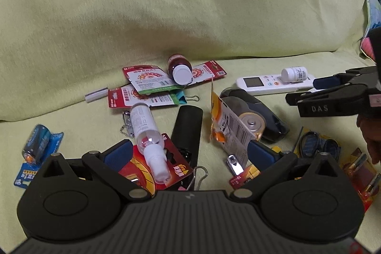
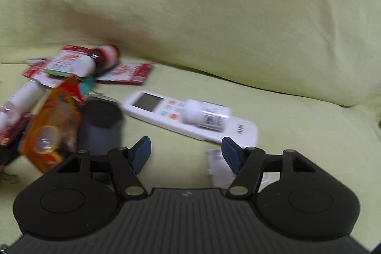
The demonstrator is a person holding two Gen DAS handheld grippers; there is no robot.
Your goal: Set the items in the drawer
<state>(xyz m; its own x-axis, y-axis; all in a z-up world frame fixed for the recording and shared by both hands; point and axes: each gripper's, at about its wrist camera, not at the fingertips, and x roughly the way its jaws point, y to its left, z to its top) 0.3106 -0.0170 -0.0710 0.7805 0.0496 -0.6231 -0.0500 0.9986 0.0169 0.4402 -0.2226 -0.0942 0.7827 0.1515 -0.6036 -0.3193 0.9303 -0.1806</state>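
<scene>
Items for the drawer lie scattered on a soft yellow-green sofa cover (image 1: 166, 4), its fabric matte and gently creased. Between the blue pads of my left gripper (image 1: 190, 149) I see a clear plastic spray bottle (image 1: 147, 132) with a white nozzle, lying across a glossy red card (image 1: 173, 166), and a smooth black cylinder (image 1: 187, 125) just beside it. A carded gold battery (image 1: 252, 125) stands tilted to the right, a small steel nail clipper (image 1: 234, 164) below it. My left gripper is spread wide and holds nothing. My right gripper (image 2: 187, 154) is also parted and empty; its black finger reads "DAS". Ahead of it rests a long white remote (image 2: 166, 111) with a grey screen, and a small white pill bottle (image 2: 204, 114) lies on its side upon it. A brown bottle (image 1: 179, 68) with a white cap lies farther back on red packets (image 1: 145, 77).
</scene>
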